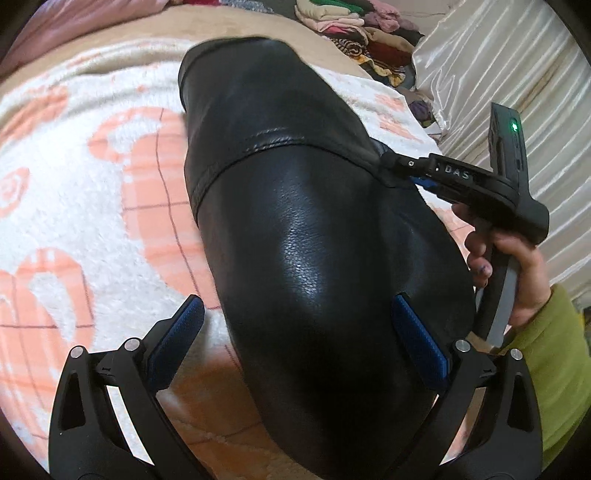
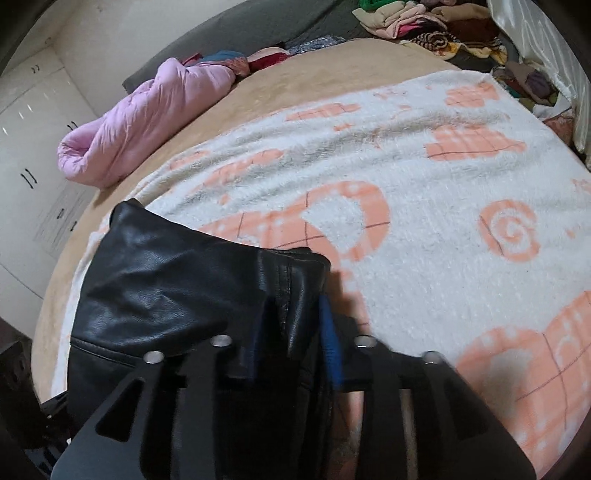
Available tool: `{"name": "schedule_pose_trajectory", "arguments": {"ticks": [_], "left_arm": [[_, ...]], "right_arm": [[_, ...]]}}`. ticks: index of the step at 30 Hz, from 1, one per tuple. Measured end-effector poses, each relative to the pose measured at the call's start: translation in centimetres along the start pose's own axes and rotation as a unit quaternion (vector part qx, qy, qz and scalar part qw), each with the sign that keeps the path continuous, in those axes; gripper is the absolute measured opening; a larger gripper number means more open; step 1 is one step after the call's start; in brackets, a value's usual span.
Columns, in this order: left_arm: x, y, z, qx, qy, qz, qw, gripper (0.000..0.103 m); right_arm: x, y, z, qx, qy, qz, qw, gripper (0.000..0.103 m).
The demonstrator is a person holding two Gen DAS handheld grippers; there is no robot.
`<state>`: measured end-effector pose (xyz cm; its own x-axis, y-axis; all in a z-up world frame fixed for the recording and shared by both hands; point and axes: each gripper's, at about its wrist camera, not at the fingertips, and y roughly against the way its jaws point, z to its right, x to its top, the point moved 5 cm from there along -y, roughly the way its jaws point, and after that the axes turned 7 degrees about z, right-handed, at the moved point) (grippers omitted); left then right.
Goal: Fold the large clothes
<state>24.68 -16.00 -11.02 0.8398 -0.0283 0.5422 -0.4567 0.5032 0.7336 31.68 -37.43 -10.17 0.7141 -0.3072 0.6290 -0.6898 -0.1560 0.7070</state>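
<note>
A black leather jacket (image 1: 295, 229) lies lengthwise on a white and peach blanket (image 1: 92, 206) on the bed. My left gripper (image 1: 299, 321) is open just above the jacket's near part. Its left pad is over the blanket and its right pad (image 1: 417, 336) is over the leather. My right gripper (image 1: 395, 162) comes in from the right, held by a hand in a green sleeve, and is shut on the jacket's right edge. In the right wrist view a thick fold of the jacket (image 2: 291, 306) fills the gap between the right gripper's (image 2: 291, 332) blue pads.
A pink quilted garment (image 2: 140, 122) lies at the bed's far left edge. A heap of mixed clothes (image 1: 354, 33) sits at the far end. A shiny cream curtain (image 1: 517, 74) hangs along the right side. White cupboards (image 2: 33, 147) stand beyond the bed.
</note>
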Motion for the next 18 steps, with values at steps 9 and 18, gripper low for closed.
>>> {"name": "schedule_pose_trajectory", "arguments": {"ticks": [9,18], "left_arm": [[0.1,1.0,-0.3,-0.005,-0.001,0.000,1.0000,0.095],[0.1,0.8,-0.1,0.007,-0.009,-0.004,0.9999,0.095]], "right_arm": [[-3.0,6.8,-1.2,0.139,-0.060,-0.022,0.988,0.091],[-9.4,4.5,-0.6,0.192,-0.076,-0.103,0.973,0.063]]}}
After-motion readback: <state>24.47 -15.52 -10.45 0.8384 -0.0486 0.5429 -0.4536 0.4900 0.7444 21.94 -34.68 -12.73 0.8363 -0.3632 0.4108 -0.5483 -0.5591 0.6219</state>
